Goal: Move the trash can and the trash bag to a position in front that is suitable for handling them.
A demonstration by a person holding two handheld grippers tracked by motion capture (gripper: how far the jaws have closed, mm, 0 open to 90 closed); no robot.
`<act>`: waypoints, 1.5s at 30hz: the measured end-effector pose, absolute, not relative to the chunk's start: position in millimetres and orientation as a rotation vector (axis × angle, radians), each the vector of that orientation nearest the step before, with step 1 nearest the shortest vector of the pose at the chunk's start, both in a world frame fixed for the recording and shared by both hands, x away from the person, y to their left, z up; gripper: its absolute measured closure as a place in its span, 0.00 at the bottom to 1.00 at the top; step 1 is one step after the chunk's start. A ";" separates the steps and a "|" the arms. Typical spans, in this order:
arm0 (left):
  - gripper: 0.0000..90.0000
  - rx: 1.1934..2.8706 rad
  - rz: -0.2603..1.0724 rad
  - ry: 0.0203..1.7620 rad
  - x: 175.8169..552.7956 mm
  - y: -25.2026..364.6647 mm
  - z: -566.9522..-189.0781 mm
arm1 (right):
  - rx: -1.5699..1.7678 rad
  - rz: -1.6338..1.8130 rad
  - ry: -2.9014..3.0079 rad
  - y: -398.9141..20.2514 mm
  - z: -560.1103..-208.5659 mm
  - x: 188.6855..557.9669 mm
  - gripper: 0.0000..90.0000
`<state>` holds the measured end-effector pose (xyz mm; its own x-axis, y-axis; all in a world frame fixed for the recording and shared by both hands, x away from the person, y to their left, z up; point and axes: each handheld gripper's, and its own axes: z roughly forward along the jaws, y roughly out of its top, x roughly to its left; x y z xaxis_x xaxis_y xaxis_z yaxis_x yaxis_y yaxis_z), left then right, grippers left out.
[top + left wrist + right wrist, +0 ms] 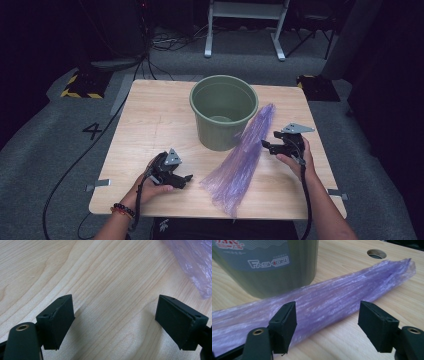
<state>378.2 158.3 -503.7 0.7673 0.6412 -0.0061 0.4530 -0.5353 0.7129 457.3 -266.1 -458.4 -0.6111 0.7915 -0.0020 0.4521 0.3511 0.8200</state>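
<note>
Overhead, the purple plastic bag (241,158) lay flat against the green bucket (223,111) on the wooden table (150,120), grey carpet around. Beside it, the left gripper (113,320) showed jaws spread over bare wood. Facing it, the right gripper (327,322) also gaped, empty; pinching only one bag layer would likely work best.
</note>
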 end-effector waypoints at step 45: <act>0.17 2.230 0.330 0.806 378.8 158.5 -503.8 | 0.967 1.054 2.404 -205.5 -497.6 471.7 1.00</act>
<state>378.8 158.5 -503.8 0.7706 0.6373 -0.0062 0.4499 -0.5370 0.7136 471.7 -205.5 -497.6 -0.7093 0.7039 -0.0371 0.4497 0.4924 0.7452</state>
